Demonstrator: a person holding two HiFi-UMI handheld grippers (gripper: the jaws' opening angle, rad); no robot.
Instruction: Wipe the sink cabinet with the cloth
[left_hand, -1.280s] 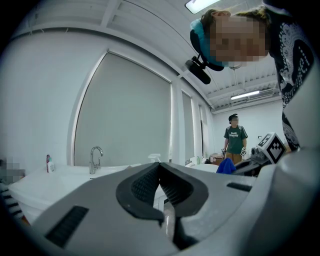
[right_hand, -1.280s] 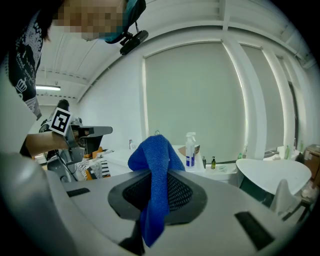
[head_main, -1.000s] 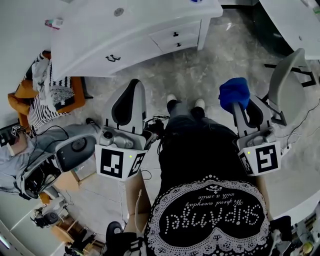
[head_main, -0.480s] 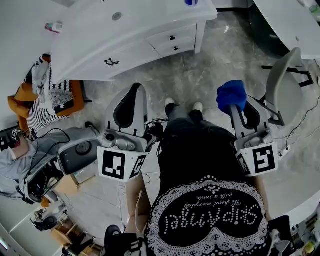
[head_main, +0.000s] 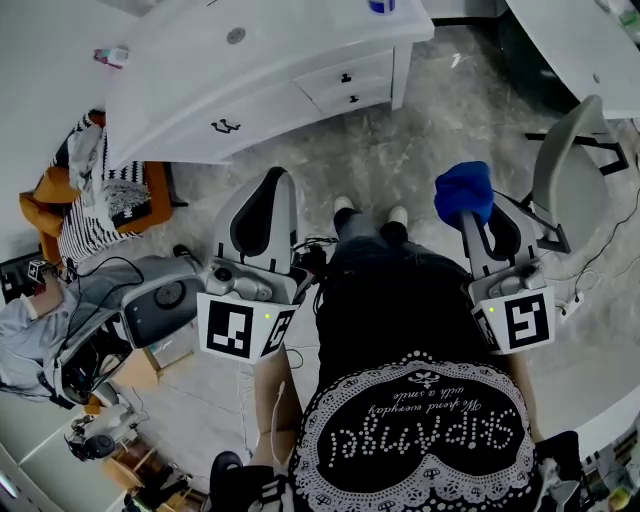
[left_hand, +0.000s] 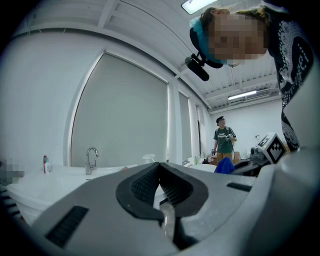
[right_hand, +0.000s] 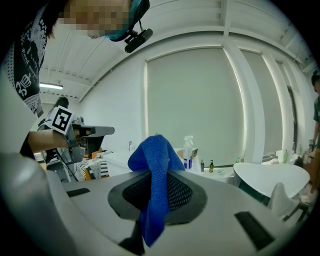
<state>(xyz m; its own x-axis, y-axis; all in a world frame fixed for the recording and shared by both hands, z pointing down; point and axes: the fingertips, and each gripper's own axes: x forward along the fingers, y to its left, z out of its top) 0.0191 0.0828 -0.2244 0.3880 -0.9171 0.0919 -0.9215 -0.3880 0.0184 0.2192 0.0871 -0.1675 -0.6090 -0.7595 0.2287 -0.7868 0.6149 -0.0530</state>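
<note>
The white sink cabinet stands ahead of me in the head view, with two drawers at its right end. Its faucet shows in the left gripper view. A blue cloth is bunched at the tip of my right gripper, which is shut on it, well short of the cabinet. In the right gripper view the cloth hangs down between the jaws. My left gripper is held beside it at the same height, shut with nothing in it.
A grey chair and a white table are at the right. An orange stool with striped cloth, a grey machine and cables crowd the left floor. A spray bottle stands ahead. A person stands far off.
The head view has shifted slightly, so the cabinet sits a little higher in it. Both grippers keep their pose, and the cloth stays held.
</note>
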